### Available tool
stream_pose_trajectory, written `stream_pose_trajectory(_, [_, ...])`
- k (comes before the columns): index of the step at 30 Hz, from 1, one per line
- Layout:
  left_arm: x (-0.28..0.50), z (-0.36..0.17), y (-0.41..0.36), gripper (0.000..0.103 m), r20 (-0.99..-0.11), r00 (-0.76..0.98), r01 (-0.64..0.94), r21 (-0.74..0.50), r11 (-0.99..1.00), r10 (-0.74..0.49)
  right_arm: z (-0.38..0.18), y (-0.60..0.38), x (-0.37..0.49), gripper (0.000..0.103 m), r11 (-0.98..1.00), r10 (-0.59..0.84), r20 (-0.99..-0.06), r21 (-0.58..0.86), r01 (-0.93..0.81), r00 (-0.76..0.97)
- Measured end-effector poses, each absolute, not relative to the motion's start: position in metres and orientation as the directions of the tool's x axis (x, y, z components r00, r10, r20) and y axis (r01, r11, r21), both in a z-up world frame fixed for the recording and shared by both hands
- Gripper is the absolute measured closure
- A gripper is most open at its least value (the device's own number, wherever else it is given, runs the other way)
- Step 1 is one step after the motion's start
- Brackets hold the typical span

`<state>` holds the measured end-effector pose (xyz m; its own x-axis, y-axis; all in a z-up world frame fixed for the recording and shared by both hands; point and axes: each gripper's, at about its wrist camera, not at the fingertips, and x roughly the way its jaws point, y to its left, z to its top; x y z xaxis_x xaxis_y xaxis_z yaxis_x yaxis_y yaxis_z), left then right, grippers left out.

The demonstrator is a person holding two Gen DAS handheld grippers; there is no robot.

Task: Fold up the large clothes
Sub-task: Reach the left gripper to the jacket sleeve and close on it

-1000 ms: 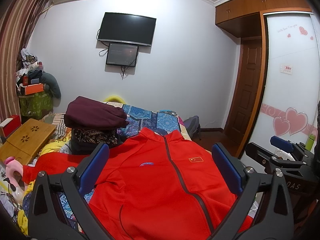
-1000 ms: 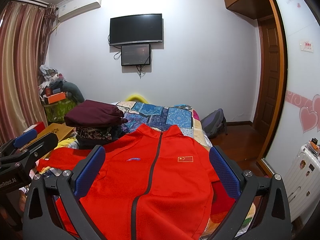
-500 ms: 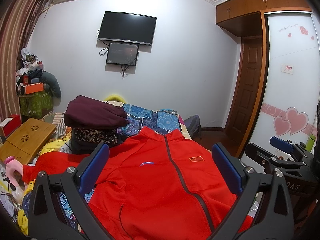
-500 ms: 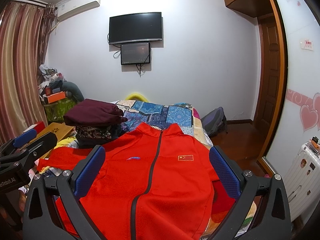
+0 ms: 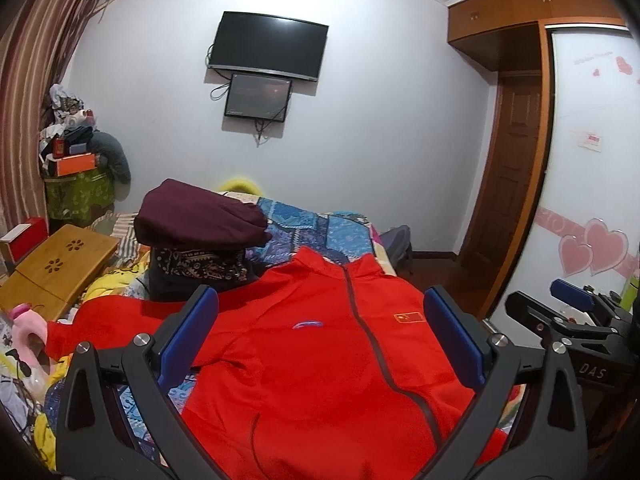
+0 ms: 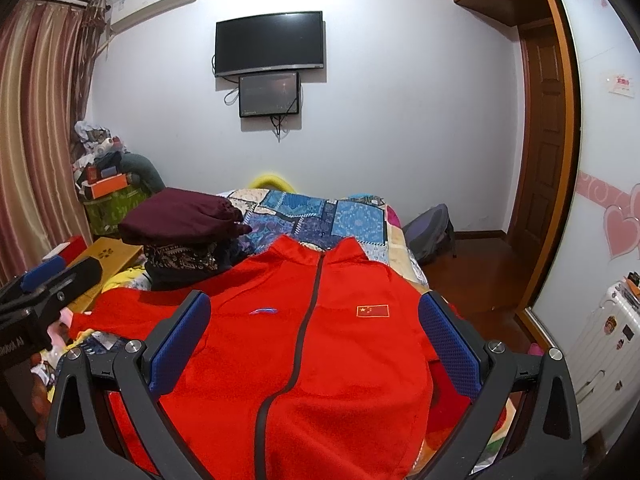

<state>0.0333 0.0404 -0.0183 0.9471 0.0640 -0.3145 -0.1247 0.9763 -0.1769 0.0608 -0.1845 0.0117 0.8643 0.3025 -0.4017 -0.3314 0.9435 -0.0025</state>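
Note:
A large red zip jacket (image 5: 320,360) lies flat, front up, on the bed, collar away from me; it also shows in the right wrist view (image 6: 304,360). One sleeve stretches out to the left (image 5: 108,320). My left gripper (image 5: 320,308) is open and empty, held above the jacket's chest. My right gripper (image 6: 314,304) is open and empty too, above the same jacket. Each gripper shows at the edge of the other's view: the right one (image 5: 572,312), the left one (image 6: 44,284).
A stack of folded clothes, maroon on top (image 5: 200,216), stands at the jacket's far left. A blue patchwork quilt (image 5: 320,232) covers the bed. A wooden lap table (image 5: 56,264) is left. A backpack (image 6: 432,232), door and white suitcase (image 6: 608,344) are right.
Almost nothing has changed. Both grippers stay open over the jacket, with only a slight shift of view.

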Motion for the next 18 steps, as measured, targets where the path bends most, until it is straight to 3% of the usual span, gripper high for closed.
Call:
stream_pose_trajectory(11, [0.071,-0.027,0.117,0.000,-0.333,0.893,-0.353,-0.102,0.930,0.303,-0.002,-0.177,0.101,0.000,0.949,0.272,-0.477,-0.010,-0.315,0.836])
stream_pose_trajectory(18, [0.098,-0.064,0.210,0.000,-0.466,0.788,-0.513,-0.136,0.847,0.402,-0.008,-0.163,0.146,0.000,0.950,0.229,-0.512,-0.067,-0.304,0.828])
